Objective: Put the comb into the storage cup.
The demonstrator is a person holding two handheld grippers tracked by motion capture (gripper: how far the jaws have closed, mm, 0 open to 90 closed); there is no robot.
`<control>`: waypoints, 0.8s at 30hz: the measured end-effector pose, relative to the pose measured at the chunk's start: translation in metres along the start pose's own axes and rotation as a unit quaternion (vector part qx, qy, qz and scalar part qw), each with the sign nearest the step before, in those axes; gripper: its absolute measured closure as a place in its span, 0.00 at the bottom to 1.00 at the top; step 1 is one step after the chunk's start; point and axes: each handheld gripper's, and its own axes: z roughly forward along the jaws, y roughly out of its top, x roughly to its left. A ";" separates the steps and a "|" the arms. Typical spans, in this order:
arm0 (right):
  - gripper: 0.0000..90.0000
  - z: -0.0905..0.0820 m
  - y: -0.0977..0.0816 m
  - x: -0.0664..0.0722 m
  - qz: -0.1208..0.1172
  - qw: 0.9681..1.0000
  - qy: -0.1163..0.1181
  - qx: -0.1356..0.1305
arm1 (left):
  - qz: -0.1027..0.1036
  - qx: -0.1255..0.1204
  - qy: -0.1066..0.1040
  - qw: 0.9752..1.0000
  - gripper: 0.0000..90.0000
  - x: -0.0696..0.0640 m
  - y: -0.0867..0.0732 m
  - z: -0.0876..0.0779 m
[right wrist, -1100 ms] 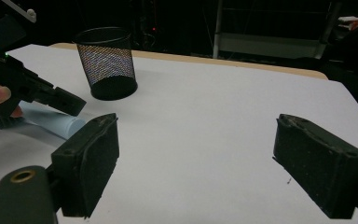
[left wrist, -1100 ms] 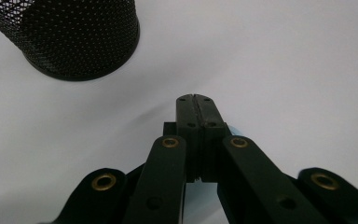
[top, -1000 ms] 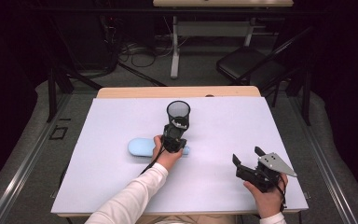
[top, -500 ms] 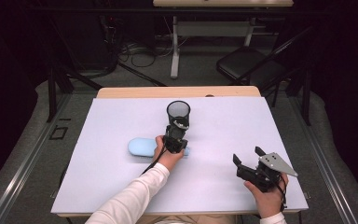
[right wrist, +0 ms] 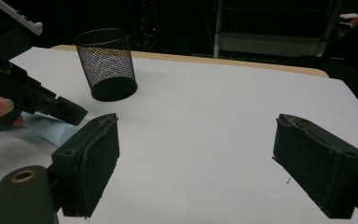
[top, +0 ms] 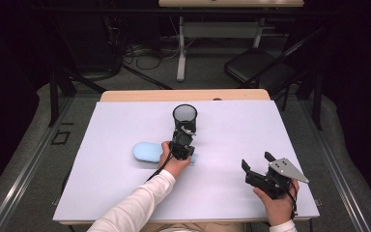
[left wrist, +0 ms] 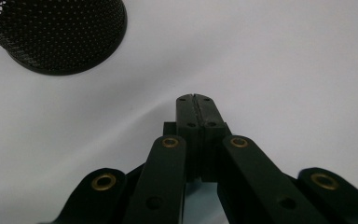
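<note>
Staying put like before, the left gripper, pressed together on nothing, hovers over the pale blue brush lying flat mid-tabletop, near the black mesh cup. The right gripper stays spread.

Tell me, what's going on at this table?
A person sits at a white table with a pair of hand-held tongs in each hand. The left tongs are shut with nothing between them, poised over a light blue brush just in front of a black mesh cup. The right tongs rest open near the table's right front, holding nothing. The brush lies flat on the table and the cup stands upright.
</note>
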 end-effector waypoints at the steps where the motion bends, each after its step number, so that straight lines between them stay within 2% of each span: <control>1: 0.16 0.000 0.000 0.000 0.000 1.000 0.000 0.000 | 0.003 0.002 0.001 1.000 1.00 -0.001 -0.001 0.000; 10: 0.16 0.000 0.000 0.000 0.002 1.000 0.000 0.000 | 0.020 0.012 -0.007 1.000 1.00 -0.006 -0.011 -0.004; 21: 0.16 0.000 0.000 0.000 0.002 1.000 0.000 0.000 | 0.030 0.009 -0.017 0.999 1.00 -0.003 -0.024 -0.014; 24: 0.16 0.000 0.000 0.000 0.002 1.000 0.000 0.000 | 0.039 0.007 -0.016 0.999 1.00 -0.003 -0.029 -0.019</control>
